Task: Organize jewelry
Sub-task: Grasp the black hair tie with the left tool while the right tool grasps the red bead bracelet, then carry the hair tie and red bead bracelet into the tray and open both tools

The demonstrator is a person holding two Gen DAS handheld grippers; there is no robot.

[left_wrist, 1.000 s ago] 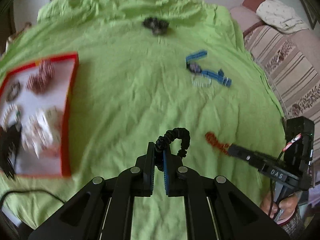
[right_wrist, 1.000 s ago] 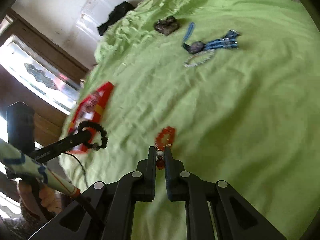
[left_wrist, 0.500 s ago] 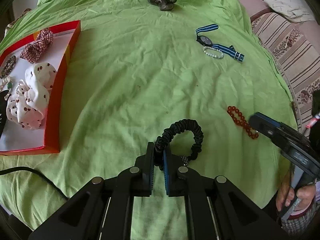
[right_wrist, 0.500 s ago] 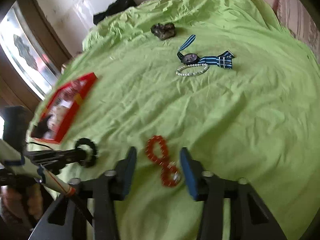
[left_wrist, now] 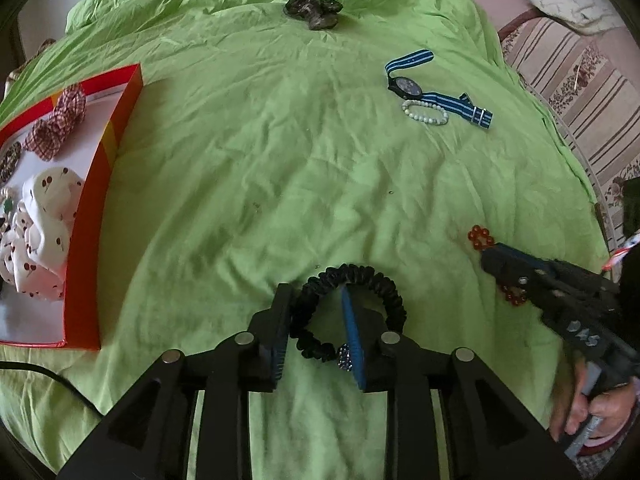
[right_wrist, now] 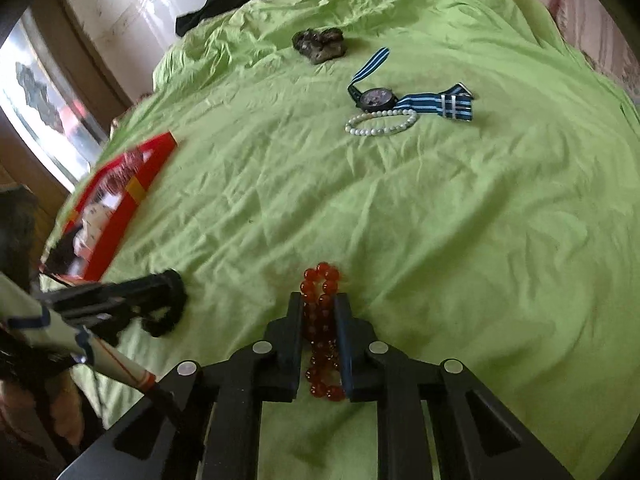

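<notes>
A black scrunchie bracelet [left_wrist: 360,280] lies on the green sheet between the fingers of my left gripper [left_wrist: 316,300], which is open around its left half. A red bead bracelet [right_wrist: 322,320] lies stretched between the fingers of my right gripper [right_wrist: 319,308], whose jaws are close on both sides of it, narrowly open. The red beads also show beside the right gripper in the left wrist view [left_wrist: 480,236]. A red-rimmed tray [left_wrist: 102,184] with hair ties and scrunchies lies at the left.
A blue striped watch [left_wrist: 408,85] and a white bead bracelet [left_wrist: 425,111] lie at the far right of the sheet. A dark scrunchie [left_wrist: 312,10] lies at the far edge. A striped sofa [left_wrist: 580,80] stands to the right. A black cable [left_wrist: 48,376] runs at the near left.
My left gripper has opened and let the black bracelet down onto the sheet. My right gripper, which let go of the red beads earlier, has narrowed around them again on the sheet.
</notes>
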